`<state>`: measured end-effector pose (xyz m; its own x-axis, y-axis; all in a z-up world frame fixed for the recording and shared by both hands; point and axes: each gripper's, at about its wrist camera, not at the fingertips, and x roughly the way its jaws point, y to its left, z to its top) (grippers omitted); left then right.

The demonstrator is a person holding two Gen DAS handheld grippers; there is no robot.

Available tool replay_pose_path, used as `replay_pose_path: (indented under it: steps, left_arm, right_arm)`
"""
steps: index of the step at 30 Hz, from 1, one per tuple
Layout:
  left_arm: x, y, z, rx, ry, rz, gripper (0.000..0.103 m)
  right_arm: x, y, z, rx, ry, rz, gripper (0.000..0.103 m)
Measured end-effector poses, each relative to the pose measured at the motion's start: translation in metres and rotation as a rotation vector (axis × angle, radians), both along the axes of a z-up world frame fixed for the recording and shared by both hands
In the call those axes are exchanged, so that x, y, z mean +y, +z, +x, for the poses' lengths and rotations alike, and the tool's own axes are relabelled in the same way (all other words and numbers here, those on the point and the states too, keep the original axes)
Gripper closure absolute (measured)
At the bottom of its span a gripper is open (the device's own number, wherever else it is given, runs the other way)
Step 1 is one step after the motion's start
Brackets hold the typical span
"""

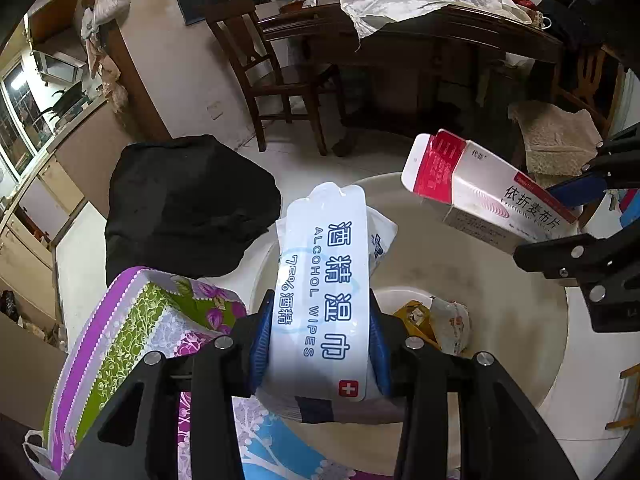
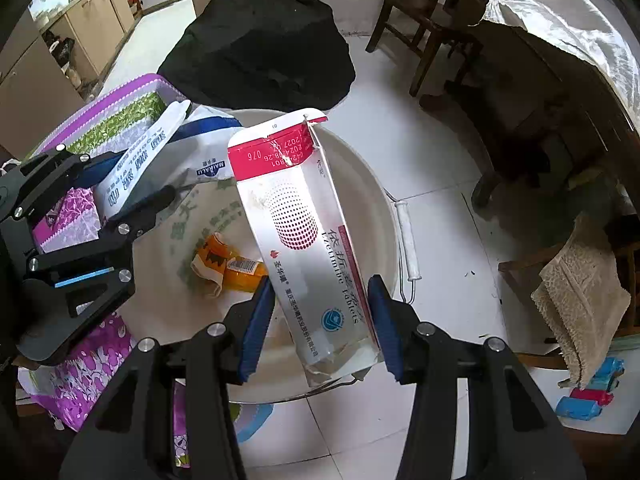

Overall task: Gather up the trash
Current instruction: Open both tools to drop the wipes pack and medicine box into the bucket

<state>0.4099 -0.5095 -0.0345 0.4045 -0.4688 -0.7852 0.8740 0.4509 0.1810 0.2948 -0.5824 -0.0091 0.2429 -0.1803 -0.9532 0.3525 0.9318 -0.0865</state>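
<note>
My left gripper [image 1: 320, 344] is shut on a white alcohol wipes packet [image 1: 324, 280] with blue print, held above a white bucket [image 1: 520, 280]. It also shows in the right wrist view [image 2: 136, 168]. My right gripper [image 2: 322, 320] is shut on a white and red medicine box [image 2: 304, 224], its torn flap up, also over the bucket [image 2: 376, 184]. The box shows at the right in the left wrist view [image 1: 480, 184]. Orange and white wrappers [image 2: 224, 264] lie in the bucket's bottom.
A black bag [image 2: 260, 40] lies on the tiled floor behind the bucket. A purple and green floral bag [image 1: 132, 328] stands at its left. Wooden chairs [image 1: 276, 72] and a dark table [image 1: 440, 28] stand beyond. A beige towel [image 2: 580, 288] hangs at the right.
</note>
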Motion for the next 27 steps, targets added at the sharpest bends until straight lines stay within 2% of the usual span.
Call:
replay_pose_path:
  steps: [24, 27]
  left_arm:
    - [-0.0006, 0.005, -0.0004, 0.013, -0.007, 0.004, 0.06]
    - [-0.0014, 0.0058, 0.0016, 0.011, 0.0, 0.004, 0.058]
  right_arm:
    - [0.0007, -0.0068, 0.0055, 0.031, 0.014, 0.0, 0.056]
    - [0.0, -0.0065, 0.0063, 0.028, 0.011, -0.002, 0.053]
